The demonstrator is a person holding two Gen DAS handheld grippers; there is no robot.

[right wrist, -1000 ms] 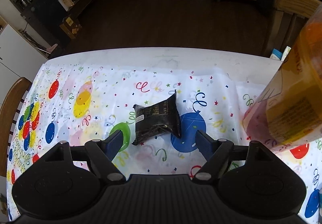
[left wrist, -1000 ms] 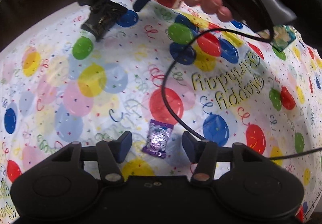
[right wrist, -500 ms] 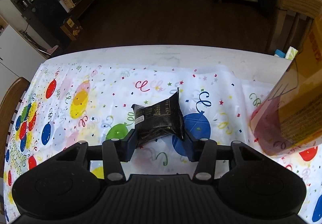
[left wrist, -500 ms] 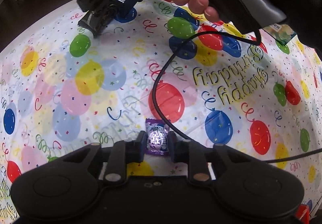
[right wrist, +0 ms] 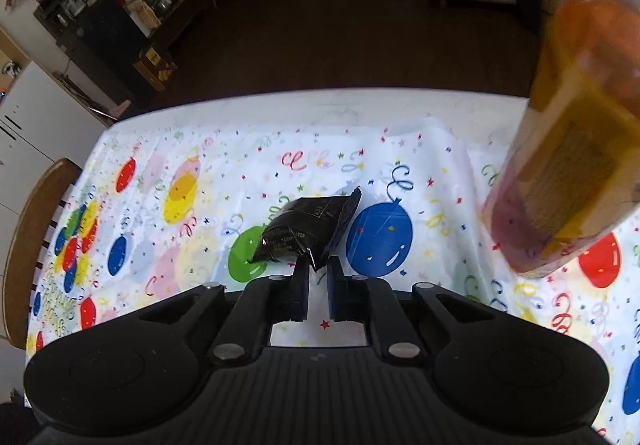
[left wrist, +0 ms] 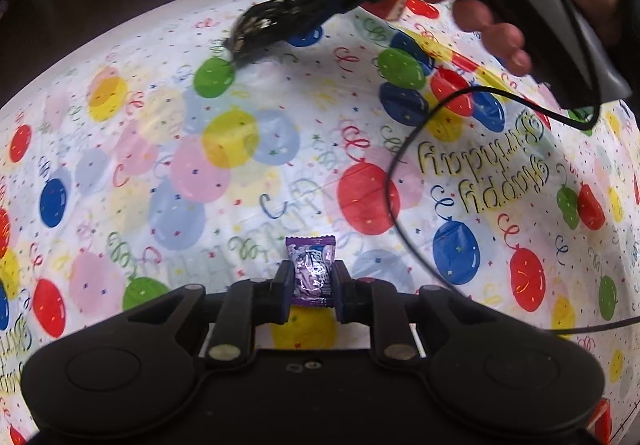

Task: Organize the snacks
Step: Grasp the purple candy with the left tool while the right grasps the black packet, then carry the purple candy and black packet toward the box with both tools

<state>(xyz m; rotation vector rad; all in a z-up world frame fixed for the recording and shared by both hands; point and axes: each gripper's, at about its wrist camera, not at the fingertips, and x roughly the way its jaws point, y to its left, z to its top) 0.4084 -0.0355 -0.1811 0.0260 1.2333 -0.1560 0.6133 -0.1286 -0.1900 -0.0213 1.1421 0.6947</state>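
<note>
Left wrist view: the left gripper (left wrist: 311,287) is pinching a purple candy wrapper (left wrist: 311,271) between its two pads, jaws pressed against the wrapper's sides, with the upper crimped edge sticking out past the fingertips. The hold is sitting low on the packet, probably because the packet was lying flat on the balloon tablecloth (left wrist: 240,173) and had to be taken by its narrow sides. A black cable (left wrist: 394,181) is looping across the cloth near the candy, apart from it. Farther back, a hand (left wrist: 492,17) is carrying the other tool, whose tip is blurred over a dark packet.

Right wrist view: the right gripper (right wrist: 317,277) is closing its jaws nearly together on the near corner of a black snack pouch (right wrist: 308,235). Only that crimped corner is caught; the puffed body is hanging forward and tilting left. A corner hold looks thin, so the pouch may swing or slip once carried. A large orange container (right wrist: 572,173) is looming at the right edge, blurred, possibly where snacks are being collected; its opening is out of view. Wooden chair (right wrist: 28,241) at the table's left side.
</note>
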